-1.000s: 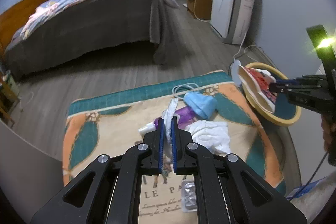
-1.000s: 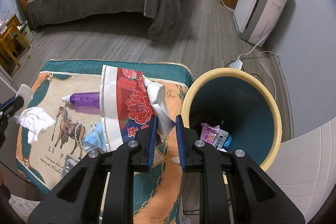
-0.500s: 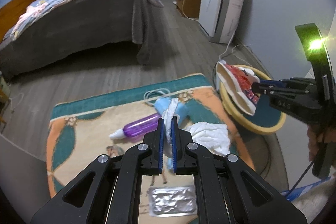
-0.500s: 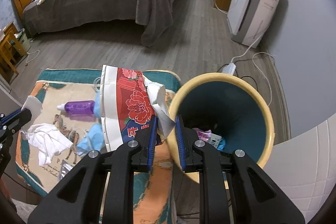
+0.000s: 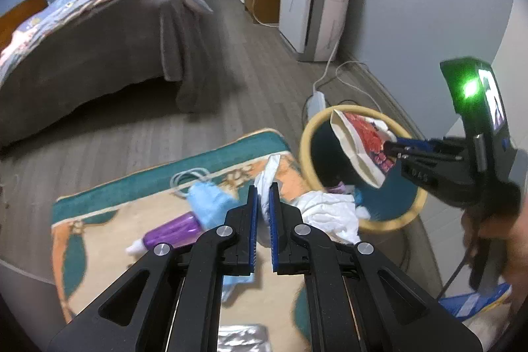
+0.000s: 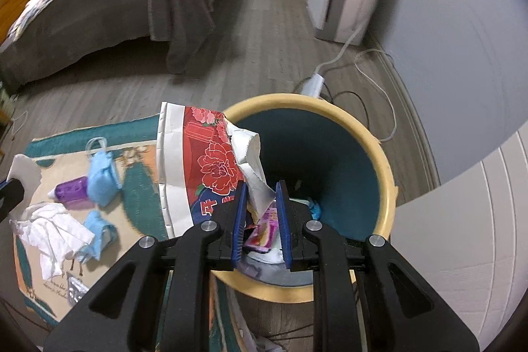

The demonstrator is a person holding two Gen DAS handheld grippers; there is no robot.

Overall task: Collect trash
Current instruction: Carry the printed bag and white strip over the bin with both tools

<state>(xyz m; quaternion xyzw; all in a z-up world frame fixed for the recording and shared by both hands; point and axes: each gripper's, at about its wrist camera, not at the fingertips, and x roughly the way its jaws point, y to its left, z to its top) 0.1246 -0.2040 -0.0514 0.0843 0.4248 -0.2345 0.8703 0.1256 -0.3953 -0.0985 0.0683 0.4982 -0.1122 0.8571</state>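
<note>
My left gripper (image 5: 263,187) is shut on a white crumpled tissue (image 5: 268,170) above the patterned mat (image 5: 109,220); it also shows at the left edge of the right wrist view (image 6: 24,170). My right gripper (image 6: 260,187) holds a red flowered paper wrapper (image 6: 211,160) over the yellow-rimmed bin (image 6: 386,170), its jaws slightly apart around the wrapper's white flap. The bin (image 5: 310,134) holds a pink packet (image 6: 264,230). On the mat lie a purple bottle (image 5: 171,231), a blue face mask (image 5: 208,203) and a white tissue clump (image 5: 330,213).
A silver blister pack (image 5: 241,337) lies at the mat's near edge. A bed (image 5: 89,38) fills the far left. A white appliance (image 5: 313,9) stands by the right wall, with a power strip (image 5: 315,101) and cables behind the bin.
My right gripper has carried the wrapper from beside the bin to over its opening, and its jaws have widened. My left gripper has moved right toward the bin with the tissue.
</note>
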